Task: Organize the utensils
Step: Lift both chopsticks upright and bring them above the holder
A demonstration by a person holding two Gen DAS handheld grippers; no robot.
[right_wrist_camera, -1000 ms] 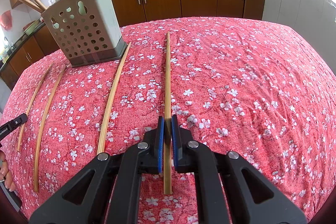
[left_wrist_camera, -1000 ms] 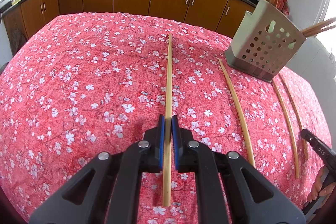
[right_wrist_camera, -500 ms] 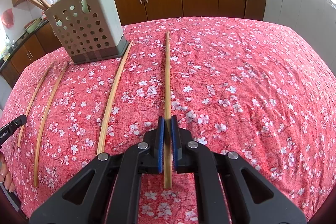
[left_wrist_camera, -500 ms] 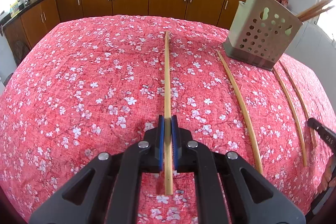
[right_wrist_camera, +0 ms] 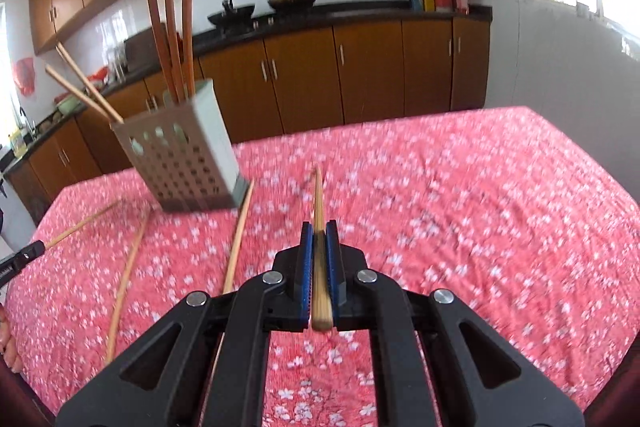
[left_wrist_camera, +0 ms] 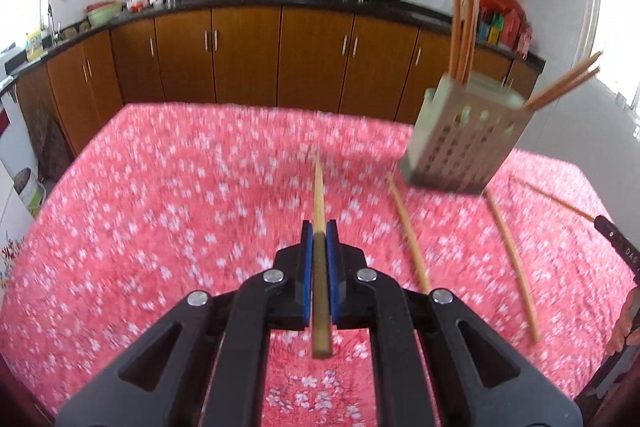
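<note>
Left wrist view is motion-blurred: the left gripper [left_wrist_camera: 319, 233] has its fingers pinching 1 chopstick [left_wrist_camera: 318, 183], tip pointing to 12 o'clock above the floral worktop [left_wrist_camera: 160, 211]. At 2 o'clock stands the perforated holder [left_wrist_camera: 460, 151], its holes smeared; 3 loose chopsticks [left_wrist_camera: 408, 231] lie below it. Right wrist view shows the right gripper [right_wrist_camera: 319, 233] pinching another chopstick [right_wrist_camera: 318, 195], holder at 10 o'clock, frame edges cutting off a hand [right_wrist_camera: 6, 343].

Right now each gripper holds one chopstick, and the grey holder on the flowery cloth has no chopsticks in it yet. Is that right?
Not quite. The grey holder already has chopsticks standing in it, as the right wrist view shows. The rest holds: the left gripper and the right gripper each grip one chopstick above the flowery cloth.
</note>
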